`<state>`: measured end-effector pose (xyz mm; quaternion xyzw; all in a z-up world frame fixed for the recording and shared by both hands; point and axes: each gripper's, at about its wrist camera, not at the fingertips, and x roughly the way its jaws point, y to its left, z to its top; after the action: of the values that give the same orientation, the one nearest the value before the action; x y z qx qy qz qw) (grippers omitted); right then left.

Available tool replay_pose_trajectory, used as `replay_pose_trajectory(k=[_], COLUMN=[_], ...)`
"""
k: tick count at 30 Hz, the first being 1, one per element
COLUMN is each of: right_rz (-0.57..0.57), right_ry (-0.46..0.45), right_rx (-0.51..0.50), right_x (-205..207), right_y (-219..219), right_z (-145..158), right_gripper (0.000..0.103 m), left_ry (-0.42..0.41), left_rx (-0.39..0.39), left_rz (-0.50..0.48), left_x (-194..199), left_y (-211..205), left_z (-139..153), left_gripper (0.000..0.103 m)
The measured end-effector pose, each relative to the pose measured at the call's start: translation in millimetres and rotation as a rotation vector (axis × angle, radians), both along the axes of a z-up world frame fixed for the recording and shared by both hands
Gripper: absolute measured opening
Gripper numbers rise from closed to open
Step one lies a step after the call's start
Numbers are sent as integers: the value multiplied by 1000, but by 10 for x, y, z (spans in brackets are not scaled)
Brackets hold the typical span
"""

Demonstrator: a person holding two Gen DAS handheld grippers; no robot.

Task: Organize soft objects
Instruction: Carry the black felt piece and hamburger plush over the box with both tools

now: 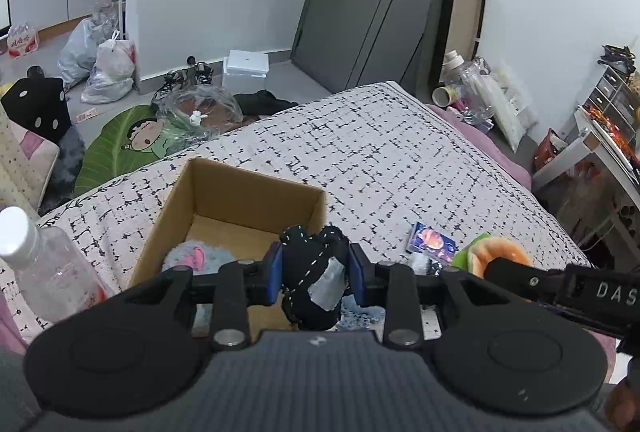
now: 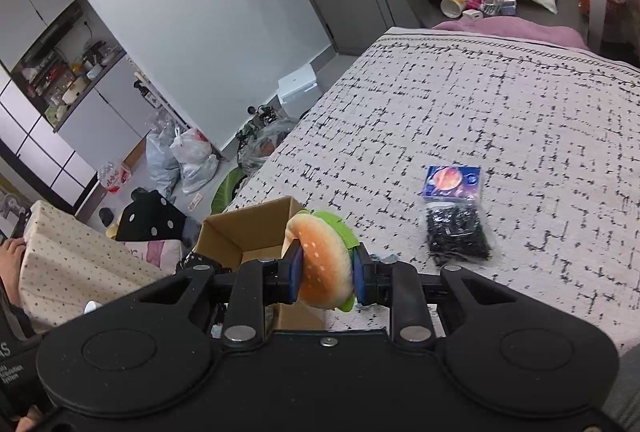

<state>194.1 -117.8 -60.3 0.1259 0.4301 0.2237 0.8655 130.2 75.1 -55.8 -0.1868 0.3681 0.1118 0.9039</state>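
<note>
Left wrist view: the left gripper (image 1: 315, 268) is clenched on a black toy (image 1: 310, 272) with white stitching and a grey patch, its blue pads (image 1: 273, 274) pressing both sides. The toy hangs over the near right corner of an open box (image 1: 256, 191) on the bed (image 1: 400, 151). Inside the box, at 9 o'clock from the toy, lies a blue and pink plush (image 1: 196, 256), partly hidden behind the gripper. At 3 o'clock the right gripper (image 1: 490, 268) enters from the frame edge, holding a burger toy (image 1: 496, 252), which it partly hides. A small pack (image 1: 432, 242) lies on the bed between the two toys. A clear bottle (image 1: 44, 264) stands at 9 o'clock, cut off at the frame edge.

Right wrist view: the right gripper (image 2: 325, 272) grasps the burger toy (image 2: 324, 268) on edge, bun toward the left pad, green felt toward the right. It sits just right of the box (image 2: 248, 228), whose inside is mostly hidden here. Only this view shows plainly a bag of black bits (image 2: 458, 236) lying at 2 o'clock, touching the pack (image 2: 452, 183). The left gripper is barely visible behind the left finger; its toy cannot be made out.
</note>
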Motion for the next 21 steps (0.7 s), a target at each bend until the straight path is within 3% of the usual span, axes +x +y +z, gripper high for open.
replay_pose_trajectory(k=[13, 21], right_rz=[53, 74], right_ry=[84, 141], right_rx=[12, 17], right_x=[183, 266], right_y=[489, 667], right_z=[-302, -495], right_gripper=[25, 25], left_ry=[31, 99], left_rx=[-12, -53], left_rz=[50, 35], left_x=[166, 231], left_y=[365, 483], left_z=[-186, -420], left_gripper=[33, 35])
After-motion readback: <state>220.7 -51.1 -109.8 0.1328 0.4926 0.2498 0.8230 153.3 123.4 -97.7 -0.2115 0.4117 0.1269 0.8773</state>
